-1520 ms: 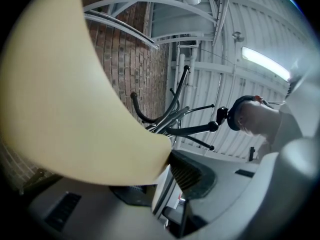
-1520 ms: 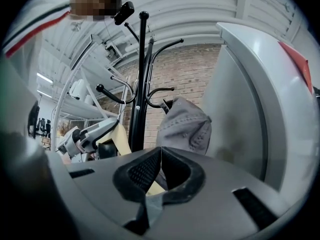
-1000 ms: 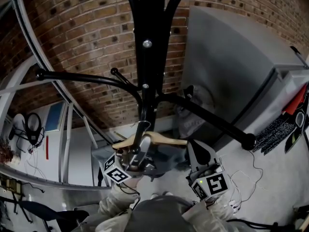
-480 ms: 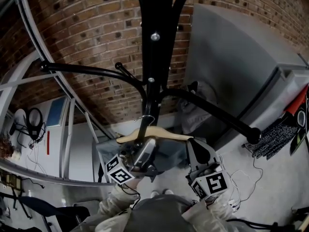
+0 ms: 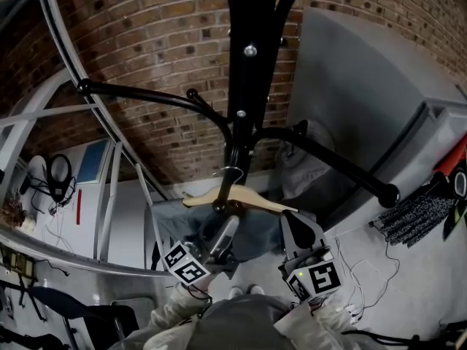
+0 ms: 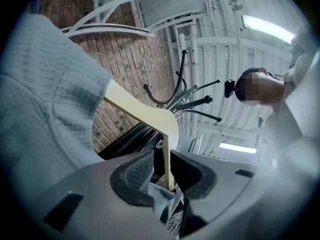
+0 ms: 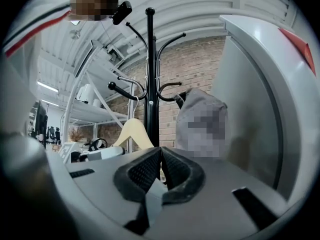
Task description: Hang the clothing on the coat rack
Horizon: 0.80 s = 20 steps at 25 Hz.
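Two hand-held grippers sit low in the head view, beneath the black coat rack (image 5: 248,86) that rises in front of a brick wall (image 5: 146,42). The left hand-held gripper (image 5: 226,228) points upward at a wooden hanger (image 5: 255,203), which lies just below the middle of the frame with a grey-blue garment (image 5: 171,221) draped from it. The hanger's metal hook (image 5: 232,175) stands right against the rack's pole, just under the spot where the lower arms branch off. Whether it bears on a peg cannot be made out.

In the left gripper view the jaws stand fairly wide and have just been closing a little. The hanger's pale edge runs down into the gap between them, close by the right-hand pad, with a dark slit on the other side, so nothing is clamped (the garment's ribbed cloth fills the left of that view).

The right hand-held gripper (image 5: 292,221) sits at the lower right of centre, just beside the hanger's right end. In its own view the two pads meet at their tips with nothing between them. Past them the rack's pole stands upright in mid frame, with the hanger low at its left. A second grey garment (image 7: 200,124) hangs from an arm at its right, against a pale grey cabinet (image 7: 260,99).
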Available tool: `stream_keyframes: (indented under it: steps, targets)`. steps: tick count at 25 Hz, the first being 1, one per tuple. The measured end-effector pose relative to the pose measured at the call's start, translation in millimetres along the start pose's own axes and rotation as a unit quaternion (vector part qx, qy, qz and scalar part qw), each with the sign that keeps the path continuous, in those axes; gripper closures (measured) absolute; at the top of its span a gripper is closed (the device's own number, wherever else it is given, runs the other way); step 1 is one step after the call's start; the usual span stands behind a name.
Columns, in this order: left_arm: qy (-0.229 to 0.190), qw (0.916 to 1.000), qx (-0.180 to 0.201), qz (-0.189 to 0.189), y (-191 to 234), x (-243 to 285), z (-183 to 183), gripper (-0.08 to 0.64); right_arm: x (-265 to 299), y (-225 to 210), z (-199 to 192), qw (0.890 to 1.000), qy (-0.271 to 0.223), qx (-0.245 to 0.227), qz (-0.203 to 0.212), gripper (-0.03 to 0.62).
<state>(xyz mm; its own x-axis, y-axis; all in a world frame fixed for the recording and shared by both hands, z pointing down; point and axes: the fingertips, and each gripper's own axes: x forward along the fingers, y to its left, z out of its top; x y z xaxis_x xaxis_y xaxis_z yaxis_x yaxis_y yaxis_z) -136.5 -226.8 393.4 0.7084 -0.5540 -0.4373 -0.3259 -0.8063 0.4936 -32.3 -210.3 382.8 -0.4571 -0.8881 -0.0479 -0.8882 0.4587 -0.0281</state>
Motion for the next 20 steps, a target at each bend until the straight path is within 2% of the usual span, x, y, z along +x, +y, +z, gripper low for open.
stream_keyframes:
  steps: [5, 12, 14, 17, 20]
  targets:
    - [0.024, 0.9965, 0.069, 0.041, -1, -13, -5, 0.489, 3, 12, -7, 1.0, 0.004, 0.006, 0.016, 0.569]
    - [0.028, 0.9824, 0.156, 0.099, 0, -33, 7, 0.538, 8, 26, -5, 0.999, -0.004, 0.018, 0.043, 0.569]
    - [0.037, 0.9749, 0.185, 0.118, 0, -37, 11, 0.546, 9, 28, -7, 0.999, -0.001, 0.017, 0.047, 0.569]
    - [0.059, 0.9576, 0.237, 0.153, 2, -41, 13, 0.551, 9, 29, -10, 0.998, 0.003, 0.018, 0.053, 0.569]
    - [0.073, 0.9441, 0.27, 0.175, 2, -42, 15, 0.551, 9, 30, -14, 0.998, 0.005, 0.021, 0.062, 0.569]
